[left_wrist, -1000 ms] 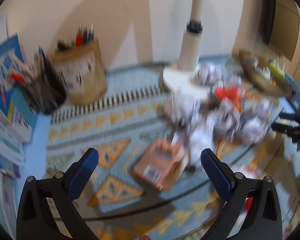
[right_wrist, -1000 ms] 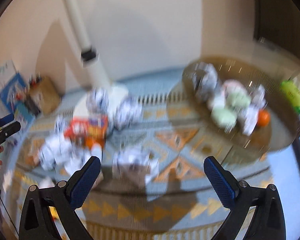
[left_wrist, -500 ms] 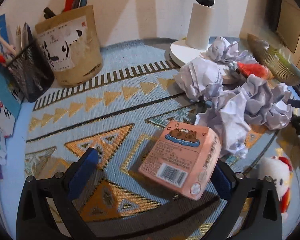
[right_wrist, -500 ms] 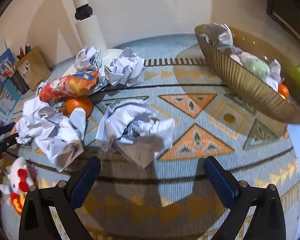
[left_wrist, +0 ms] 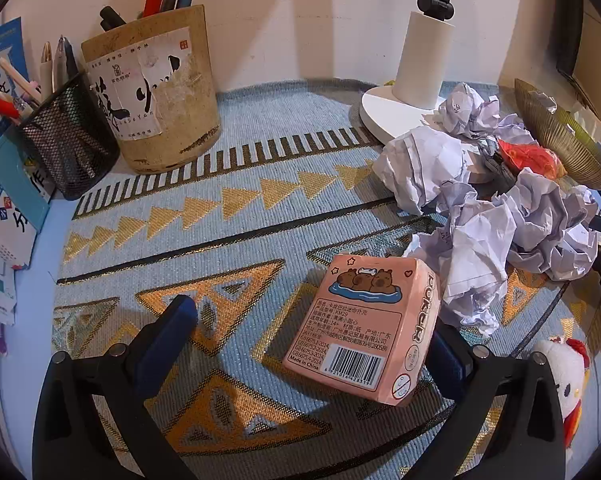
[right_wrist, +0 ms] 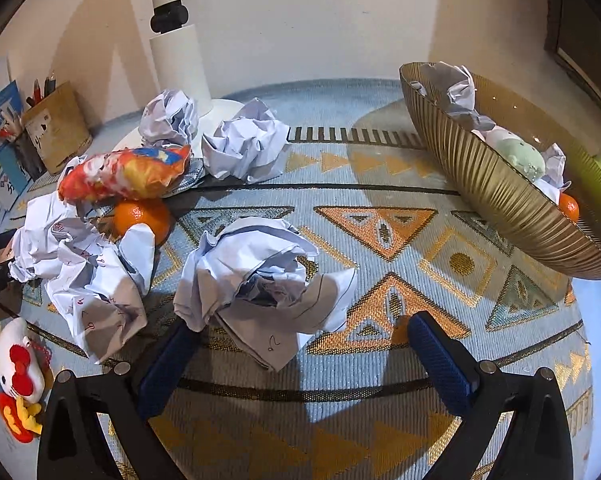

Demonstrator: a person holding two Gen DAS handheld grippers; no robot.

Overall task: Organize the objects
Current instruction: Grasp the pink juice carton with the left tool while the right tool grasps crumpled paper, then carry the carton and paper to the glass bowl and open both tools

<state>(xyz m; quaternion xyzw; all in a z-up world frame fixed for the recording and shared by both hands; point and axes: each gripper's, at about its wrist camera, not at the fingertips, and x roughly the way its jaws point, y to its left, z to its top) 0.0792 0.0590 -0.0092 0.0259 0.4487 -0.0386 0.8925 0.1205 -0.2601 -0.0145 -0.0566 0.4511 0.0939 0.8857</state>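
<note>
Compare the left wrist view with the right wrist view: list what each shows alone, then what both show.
Only the left wrist view: the pink card box between the open left gripper fingers, and the black mesh pen cup.

Only the right wrist view: the loose orange, the paper ball in front of the open right gripper, and the bowl's contents.

Both: the patterned mat, white lamp base, gold bowl, red snack bag, plush toy and brown pen holder.
</note>
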